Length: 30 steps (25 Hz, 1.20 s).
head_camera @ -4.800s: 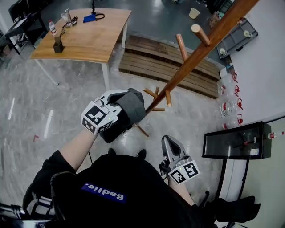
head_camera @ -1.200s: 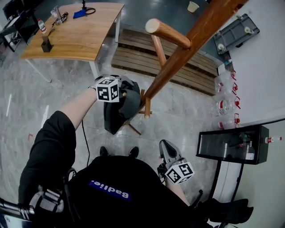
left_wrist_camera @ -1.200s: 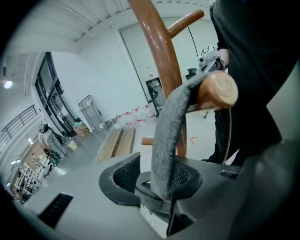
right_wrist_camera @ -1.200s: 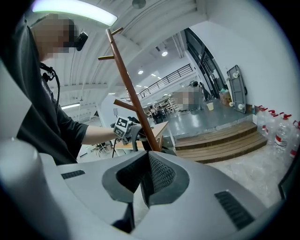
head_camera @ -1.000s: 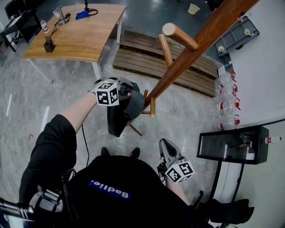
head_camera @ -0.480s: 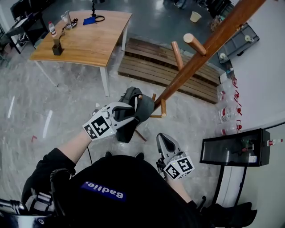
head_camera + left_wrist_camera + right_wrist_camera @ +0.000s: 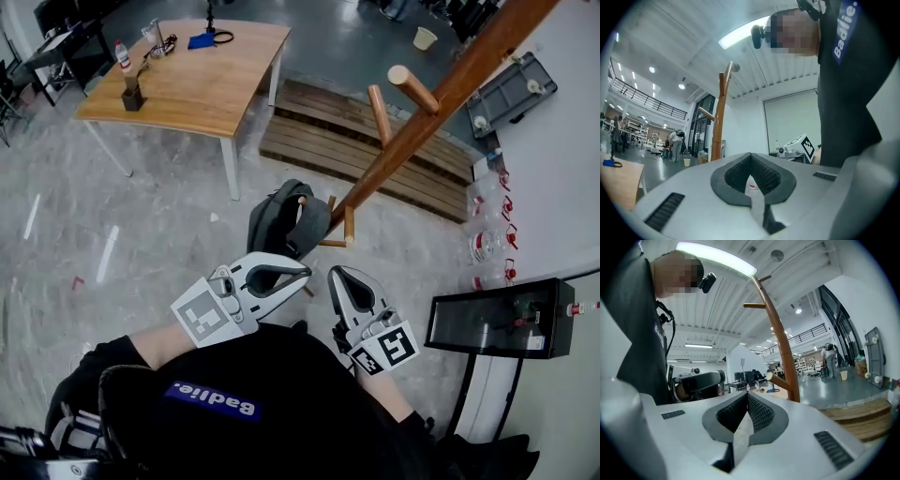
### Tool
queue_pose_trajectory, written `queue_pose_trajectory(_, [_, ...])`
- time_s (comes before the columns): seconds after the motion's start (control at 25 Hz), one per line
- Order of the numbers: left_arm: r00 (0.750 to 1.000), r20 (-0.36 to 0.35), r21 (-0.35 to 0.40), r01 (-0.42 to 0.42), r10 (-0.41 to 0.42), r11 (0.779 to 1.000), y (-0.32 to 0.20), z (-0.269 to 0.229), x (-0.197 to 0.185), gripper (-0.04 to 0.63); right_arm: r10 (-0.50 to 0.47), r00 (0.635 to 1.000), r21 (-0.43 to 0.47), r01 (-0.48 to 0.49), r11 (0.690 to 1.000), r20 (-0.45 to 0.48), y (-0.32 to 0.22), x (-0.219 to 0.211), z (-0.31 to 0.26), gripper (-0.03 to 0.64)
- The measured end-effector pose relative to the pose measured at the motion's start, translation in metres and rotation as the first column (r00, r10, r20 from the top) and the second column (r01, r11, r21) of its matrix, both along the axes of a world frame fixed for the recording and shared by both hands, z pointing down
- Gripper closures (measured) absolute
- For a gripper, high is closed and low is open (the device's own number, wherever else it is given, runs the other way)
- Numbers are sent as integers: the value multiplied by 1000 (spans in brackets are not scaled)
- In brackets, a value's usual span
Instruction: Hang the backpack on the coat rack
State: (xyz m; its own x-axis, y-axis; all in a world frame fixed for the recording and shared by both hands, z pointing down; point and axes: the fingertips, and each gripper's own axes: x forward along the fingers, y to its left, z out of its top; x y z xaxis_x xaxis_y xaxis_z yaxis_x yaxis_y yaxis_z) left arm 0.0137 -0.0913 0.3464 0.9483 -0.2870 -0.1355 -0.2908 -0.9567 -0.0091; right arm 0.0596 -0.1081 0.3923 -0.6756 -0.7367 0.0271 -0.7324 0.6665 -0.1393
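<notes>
Judging by how the backpack (image 7: 279,217) sits against the lower part of the coat rack (image 7: 412,122), the hanging itself looks done, and the step in hand is to get clear of it cleanly. The dark bag bunches over a short low peg (image 7: 302,201) near the foot of the slanted wooden pole, though the loop's seat on that peg is too small to read in the head view. Doing this well means keeping both tools away from the straps and the pole, so that nothing nudges the bag off, and looking at whether the loop lies well back from the peg's tip before calling the task finished. If the bag sags or slides, a fresh grip on the top handle would be the safer fix than a push on the body. The left hand-held gripper (image 7: 307,271) has its jaws pressed together at the tips with nothing between them, which its own view confirms (image 7: 751,157). The right hand-held gripper (image 7: 337,274) is likewise closed and empty (image 7: 747,394). Both are held near the person's chest, tips close to each other. In the head view the backpack lies at about 11 o'clock from the left tool's tips, near but plainly apart, and between 10 and 11 o'clock from the right one. Neither gripper view shows the bag, only the pole rising beyond the jaws. The tabletop (image 7: 197,84) stands well apart at 11 o'clock.
</notes>
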Motion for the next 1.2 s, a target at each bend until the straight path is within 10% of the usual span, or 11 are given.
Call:
queue_pose_trajectory(0.28, [997, -19, -144, 77, -80, 987, -13, 24, -4, 588, -12, 1000, 28, 12, 1000, -8, 9, -5, 1, 611])
queue_pose_trajectory(1.2, [996, 39, -192, 92, -86, 977, 0, 35, 1, 588, -9, 1000, -2, 9, 1000, 16, 26, 0, 7, 611])
